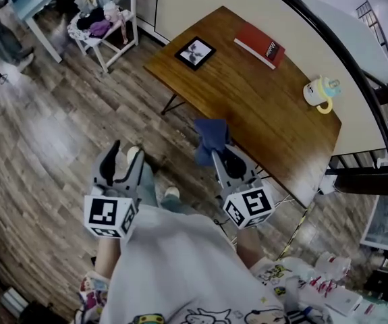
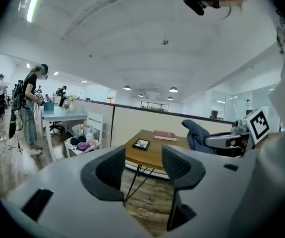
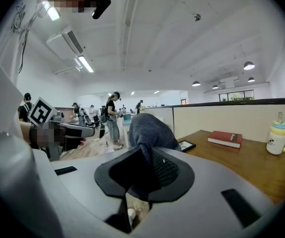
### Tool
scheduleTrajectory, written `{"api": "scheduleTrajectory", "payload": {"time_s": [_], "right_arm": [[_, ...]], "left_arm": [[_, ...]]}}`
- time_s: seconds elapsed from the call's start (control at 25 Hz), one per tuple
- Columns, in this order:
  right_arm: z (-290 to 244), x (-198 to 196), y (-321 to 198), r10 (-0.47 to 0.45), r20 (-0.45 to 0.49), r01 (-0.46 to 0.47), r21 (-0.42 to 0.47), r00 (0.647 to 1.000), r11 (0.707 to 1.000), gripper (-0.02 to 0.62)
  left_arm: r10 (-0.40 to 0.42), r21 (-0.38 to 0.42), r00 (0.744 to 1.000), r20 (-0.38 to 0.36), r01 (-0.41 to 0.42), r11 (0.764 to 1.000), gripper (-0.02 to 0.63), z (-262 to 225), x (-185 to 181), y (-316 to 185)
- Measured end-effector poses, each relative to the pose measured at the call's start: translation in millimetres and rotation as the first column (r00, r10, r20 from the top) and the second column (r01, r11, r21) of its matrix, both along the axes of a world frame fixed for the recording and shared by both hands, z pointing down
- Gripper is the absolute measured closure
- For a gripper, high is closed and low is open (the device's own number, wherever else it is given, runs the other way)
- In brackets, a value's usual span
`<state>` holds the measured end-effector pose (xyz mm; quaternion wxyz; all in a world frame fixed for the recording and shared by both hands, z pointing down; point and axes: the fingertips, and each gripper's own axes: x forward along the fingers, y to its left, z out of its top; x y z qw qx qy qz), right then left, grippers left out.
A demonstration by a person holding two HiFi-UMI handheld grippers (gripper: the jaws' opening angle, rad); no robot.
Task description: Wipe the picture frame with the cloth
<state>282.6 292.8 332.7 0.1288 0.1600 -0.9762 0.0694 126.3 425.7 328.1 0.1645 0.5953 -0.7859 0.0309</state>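
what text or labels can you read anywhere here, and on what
No text here reads clearly.
Red book: white print on the cover, too blurred to read.
Left cube, right cube: square black-and-white markers, no letters.
Mug: a small mark, too small to read.

Book point(image 1: 259, 44) title illegible; cloth point(image 3: 149, 130) base hidden inside right claw point(image 3: 142, 170).

Head view looks down; all share the table point(image 1: 247, 106).
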Motion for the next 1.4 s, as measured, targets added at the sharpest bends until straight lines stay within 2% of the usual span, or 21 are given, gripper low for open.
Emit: {"api": "scheduleTrajectory", "payload": {"time_s": [0.36, 0.48, 0.72, 1.04, 1.4], "right_arm": [[0.5, -92.5, -49.1, 0.097, -0.022, -0.097, 0.004, 0.995, 0.995, 0.546], [-2.4, -124.0, -66.3, 0.127, -0.019, -0.127, 0.009, 0.992, 0.992, 0.546], [-0.5, -171.8, -79.2, 0.170, -0.026, -0.170, 0.012, 0.985, 0.985, 0.546], [9.5, -196.0, -85.2, 0.260, -0.044, -0.260, 0.008, 0.965, 0.966, 0.546], [18.8, -186.3, -87.9, 0.358, -0.093, -0.359, -0.004, 0.929, 0.933, 0.545]], "left_arm": [[0.116, -0.014, 0.993, -0.008, -0.116, 0.993, 0.399, -0.2, -100.1, -67.4], [0.159, -0.014, 0.987, 0.010, -0.158, 0.987, 0.397, -2.7, -133.4, -90.4], [0.211, -0.022, 0.977, 0.013, -0.210, 0.977, 0.397, -3.2, -184.6, -114.2], [0.290, -0.050, 0.957, 0.002, -0.290, 0.956, 0.394, 9.5, -220.9, -124.2], [0.349, -0.062, 0.936, -0.038, -0.351, 0.934, 0.393, 23.3, -231.7, -138.5]]}}
